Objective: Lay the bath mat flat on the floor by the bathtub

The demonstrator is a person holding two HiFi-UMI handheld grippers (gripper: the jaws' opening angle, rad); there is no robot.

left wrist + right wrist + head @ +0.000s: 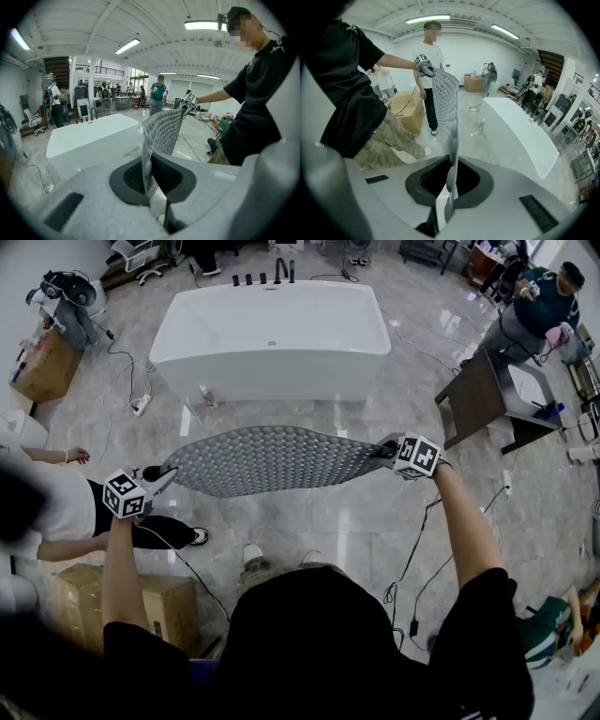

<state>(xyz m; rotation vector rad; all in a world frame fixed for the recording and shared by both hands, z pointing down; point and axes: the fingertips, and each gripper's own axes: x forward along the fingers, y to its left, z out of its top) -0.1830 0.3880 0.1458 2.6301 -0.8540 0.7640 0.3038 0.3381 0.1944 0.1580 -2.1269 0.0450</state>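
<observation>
Presently I carry the bath mat [267, 460] aloft, the left gripper [161, 474] and right gripper [386, 450] each clamping an opposite end between its jaws, so that it spreads open, apparently well above the floor [356, 521], alongside the bathtub [272, 334].
</observation>
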